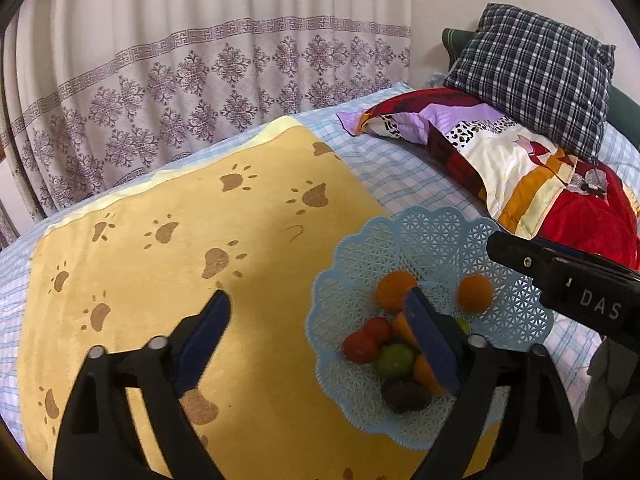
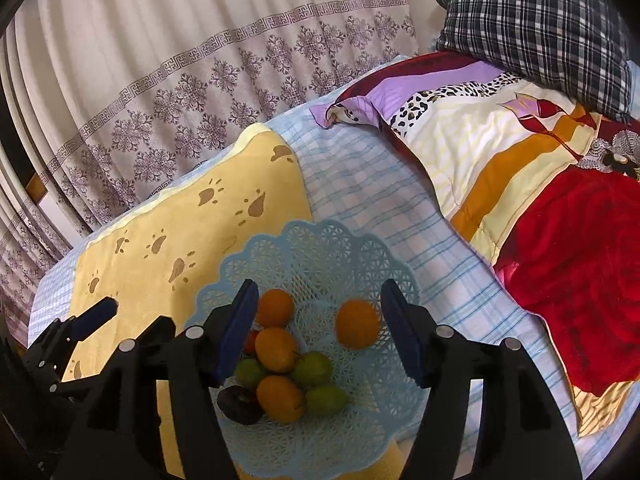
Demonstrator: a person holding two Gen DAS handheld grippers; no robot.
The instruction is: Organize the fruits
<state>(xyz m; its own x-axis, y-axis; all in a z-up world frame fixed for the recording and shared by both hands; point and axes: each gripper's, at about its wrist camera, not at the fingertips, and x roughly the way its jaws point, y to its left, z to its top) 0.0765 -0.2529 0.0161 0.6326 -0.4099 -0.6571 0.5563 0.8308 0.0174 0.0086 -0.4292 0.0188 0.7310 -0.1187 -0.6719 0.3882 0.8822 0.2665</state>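
A light blue lattice basket (image 2: 320,240) sits on the bed, partly on a yellow paw-print blanket (image 1: 160,280). Inside lie several fruits in a pile: oranges (image 2: 276,350), green fruits (image 2: 313,368), a red one (image 1: 360,346) and a dark plum (image 2: 239,404). One orange (image 2: 357,323) looks blurred and lies apart on the basket's right side, between my right gripper's fingers but touching neither pad. My right gripper (image 2: 320,288) stands open over the basket. My left gripper (image 1: 318,298) is open wide and holds nothing, with its right finger (image 1: 428,340) over the pile, hiding part of it.
A patchwork quilt (image 2: 520,184) in red, purple and cream and a dark plaid pillow (image 1: 532,92) lie at the right. A patterned curtain (image 1: 180,80) hangs behind the bed. The blue checked sheet (image 2: 360,192) lies between the blanket and the quilt.
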